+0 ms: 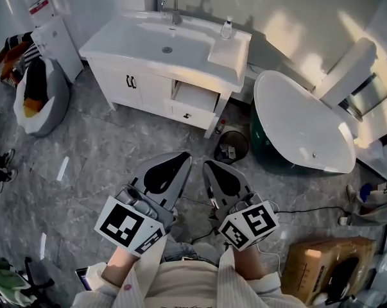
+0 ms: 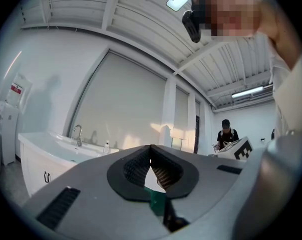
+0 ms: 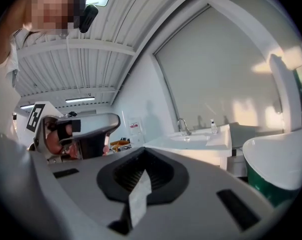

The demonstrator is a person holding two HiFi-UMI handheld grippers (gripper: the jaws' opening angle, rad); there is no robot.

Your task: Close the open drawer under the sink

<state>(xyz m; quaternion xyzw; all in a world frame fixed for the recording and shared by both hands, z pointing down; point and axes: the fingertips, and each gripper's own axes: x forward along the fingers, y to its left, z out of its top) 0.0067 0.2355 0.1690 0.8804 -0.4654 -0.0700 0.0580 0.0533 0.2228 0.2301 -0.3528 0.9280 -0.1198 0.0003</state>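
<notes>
The open drawer (image 1: 195,97) sits pulled out from the right side of a white vanity cabinet (image 1: 138,82), under the sink (image 1: 156,42). It lies well ahead of both grippers, a little to the left of where their tips point, and nothing touches it. The left gripper (image 1: 180,160) and the right gripper (image 1: 210,167) are held low and close to the person's body, side by side and near each other, tips aimed toward the cabinet. The left gripper view shows its jaws brought together at the tips with nothing between them; the right gripper view shows the same, jaws closed and empty. A faucet (image 1: 171,6) and a small bottle (image 1: 227,27) stand at the back of the sink. Ahead and to the right of the right gripper are a dark waste bin (image 1: 232,146) and a white bathtub (image 1: 302,127). A cardboard box (image 1: 321,265) lies just beside the right gripper, on its right.
</notes>
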